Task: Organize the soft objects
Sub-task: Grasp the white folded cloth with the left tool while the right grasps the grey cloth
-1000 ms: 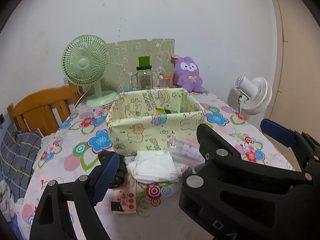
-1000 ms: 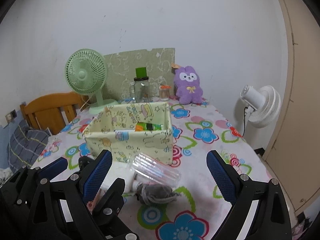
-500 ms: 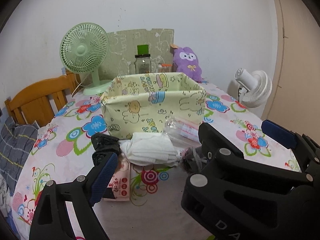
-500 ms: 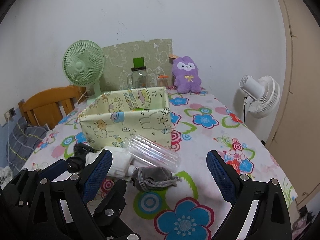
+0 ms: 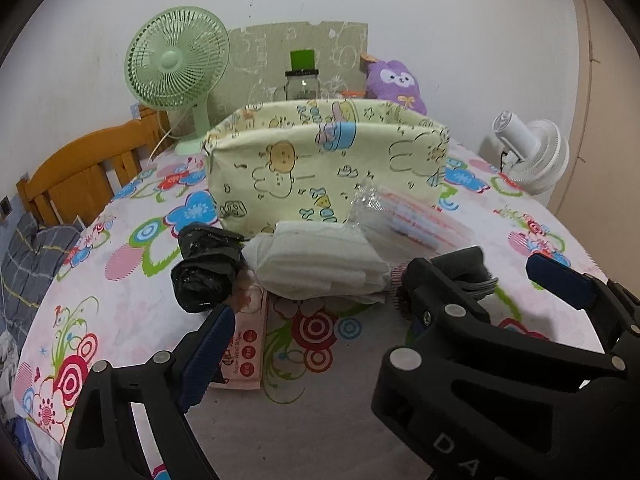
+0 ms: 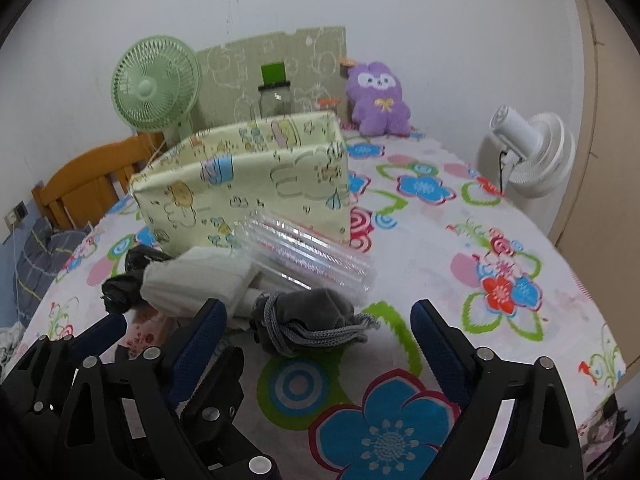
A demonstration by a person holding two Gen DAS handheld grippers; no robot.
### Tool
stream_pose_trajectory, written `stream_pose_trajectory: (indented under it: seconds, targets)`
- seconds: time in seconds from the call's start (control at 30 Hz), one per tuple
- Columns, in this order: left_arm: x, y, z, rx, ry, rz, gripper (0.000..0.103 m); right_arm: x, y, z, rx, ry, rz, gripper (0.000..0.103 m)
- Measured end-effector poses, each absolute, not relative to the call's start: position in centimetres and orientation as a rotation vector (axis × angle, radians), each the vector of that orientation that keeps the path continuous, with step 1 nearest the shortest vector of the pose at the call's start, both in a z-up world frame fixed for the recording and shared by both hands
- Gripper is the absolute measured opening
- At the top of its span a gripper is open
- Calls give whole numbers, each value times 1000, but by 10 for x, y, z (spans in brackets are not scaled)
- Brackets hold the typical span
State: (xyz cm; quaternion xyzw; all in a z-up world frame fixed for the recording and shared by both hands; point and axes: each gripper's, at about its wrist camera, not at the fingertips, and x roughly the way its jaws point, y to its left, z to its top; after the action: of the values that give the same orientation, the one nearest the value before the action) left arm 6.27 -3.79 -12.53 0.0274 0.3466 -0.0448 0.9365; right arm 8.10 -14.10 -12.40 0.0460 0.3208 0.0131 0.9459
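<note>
Both spread claws, left (image 5: pixel 378 296) and right (image 6: pixel 318 334), have dropped nearer the table; right frames the grey pouch (image 6: pixel 306 320), whose loose cord could snag.

Both grippers are dropping lower and drawing closer to the yellow fabric bin (image 5: pixel 324 168). The right gripper (image 6: pixel 316 340), fingers spread wide, is now closing in around the grey drawstring pouch (image 6: pixel 308 320) lying in front of the bin. The left gripper (image 5: pixel 376 312), also spread, is nearing the white folded cloth (image 5: pixel 320 260) before the bin.
</note>
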Motion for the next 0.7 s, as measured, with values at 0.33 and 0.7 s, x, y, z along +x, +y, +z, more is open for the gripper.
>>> stream_pose_trajectory:
  seconds: [0.33,0.7]
  targets:
    - [72,-40,-134,60,738,-81,92,96,-141,-136,107,689,38,81]
    - [68,-46,-125,79,710,-56,92,91,-148,-131,151,677,96,49]
